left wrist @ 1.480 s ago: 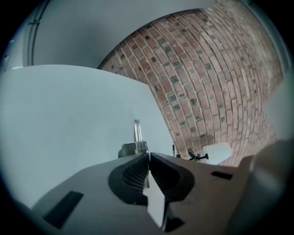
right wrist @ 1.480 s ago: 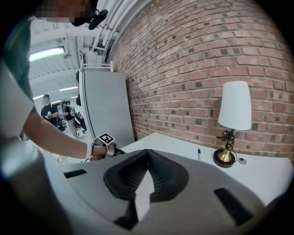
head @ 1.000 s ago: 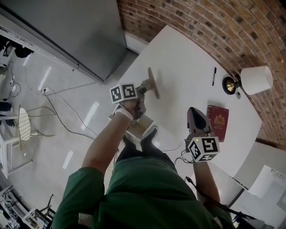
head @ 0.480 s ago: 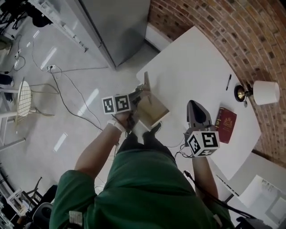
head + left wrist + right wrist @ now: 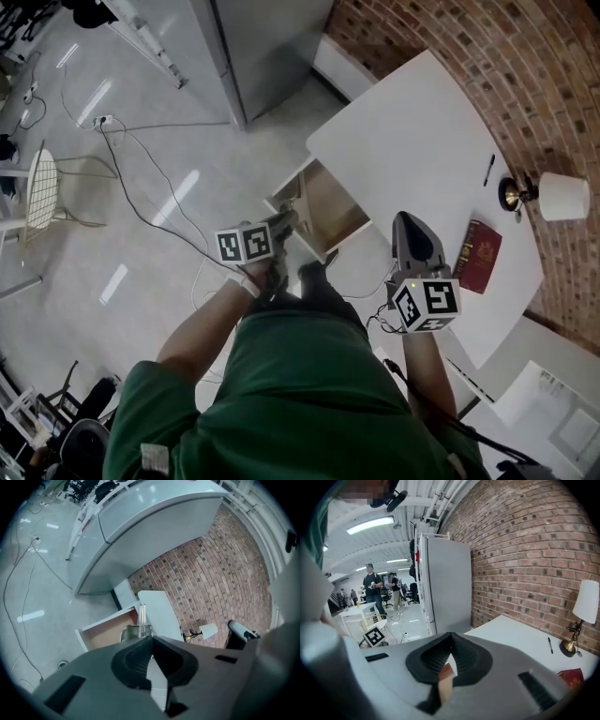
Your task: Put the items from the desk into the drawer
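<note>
Left tongs [image 5: 151, 638] clamp shut on the drawer handle [image 5: 140, 620], we judge to hold the drawer [image 5: 330, 208], centre of frame, open for loading. Right tongs [image 5: 450, 633] are pinched together and empty, over the worktop [image 5: 412, 141] edge. They sit near the red booklet [image 5: 483, 255] and pen [image 5: 489, 170], right of frame, not yet picked.

— What sort of room is it?
— A red-brick wall [image 5: 525, 56] runs along one side, with a white desk [image 5: 412, 159] next to it. A tall grey cabinet [image 5: 272, 47] stands close by on a pale, glossy floor [image 5: 141, 225].
— Anything lying about?
— Cables [image 5: 159, 126] trail across the floor, and a white wire chair [image 5: 42, 192] sits off at the edge.
— And the light?
— Strip lights [image 5: 370, 524] on a white ceiling, plus a white-shaded table lamp [image 5: 562, 195] on the desk.
</note>
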Demonstrator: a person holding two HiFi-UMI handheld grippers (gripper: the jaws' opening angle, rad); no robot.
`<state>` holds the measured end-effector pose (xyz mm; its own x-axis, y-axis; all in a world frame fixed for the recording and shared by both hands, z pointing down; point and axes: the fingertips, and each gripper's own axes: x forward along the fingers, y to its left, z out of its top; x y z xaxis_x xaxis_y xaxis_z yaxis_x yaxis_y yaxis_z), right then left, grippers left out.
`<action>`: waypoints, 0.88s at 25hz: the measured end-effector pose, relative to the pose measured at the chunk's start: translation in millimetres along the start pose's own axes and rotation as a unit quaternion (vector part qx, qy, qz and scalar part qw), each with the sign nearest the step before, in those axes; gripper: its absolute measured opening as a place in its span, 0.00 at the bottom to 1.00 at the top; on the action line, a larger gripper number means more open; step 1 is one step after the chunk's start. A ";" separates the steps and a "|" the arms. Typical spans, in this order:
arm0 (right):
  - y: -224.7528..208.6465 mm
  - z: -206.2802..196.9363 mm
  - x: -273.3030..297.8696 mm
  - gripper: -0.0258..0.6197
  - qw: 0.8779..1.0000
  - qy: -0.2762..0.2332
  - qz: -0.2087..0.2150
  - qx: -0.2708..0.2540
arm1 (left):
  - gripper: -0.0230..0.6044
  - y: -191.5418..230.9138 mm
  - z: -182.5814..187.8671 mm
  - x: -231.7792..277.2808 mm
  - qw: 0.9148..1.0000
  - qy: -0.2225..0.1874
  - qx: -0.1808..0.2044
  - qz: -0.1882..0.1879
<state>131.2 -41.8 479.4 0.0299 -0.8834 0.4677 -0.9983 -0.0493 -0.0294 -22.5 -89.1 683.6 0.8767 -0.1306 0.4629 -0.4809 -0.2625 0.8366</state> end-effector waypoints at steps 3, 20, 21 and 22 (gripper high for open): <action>10.5 -8.5 -3.6 0.05 1.000 0.013 -0.004 -0.007 | 0.06 15.2 -18.4 9.5 1.000 0.020 0.005 0.004; 13.0 -84.4 20.0 0.05 0.997 0.068 0.032 0.024 | 0.06 96.6 -54.5 88.5 0.992 0.084 0.045 0.080; 11.9 -89.6 21.5 0.05 0.997 0.071 0.034 0.028 | 0.06 102.1 -55.1 94.0 0.991 0.086 0.046 0.086; 10.5 -95.2 22.6 0.05 0.996 0.075 0.035 0.031 | 0.06 106.9 -55.6 99.9 0.990 0.090 0.048 0.093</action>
<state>116.7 -18.0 573.8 -0.0523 -0.8063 0.5892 -0.9926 -0.0225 -0.1190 12.9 -77.1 835.5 0.7527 -0.0154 0.6582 -0.6227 -0.3415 0.7040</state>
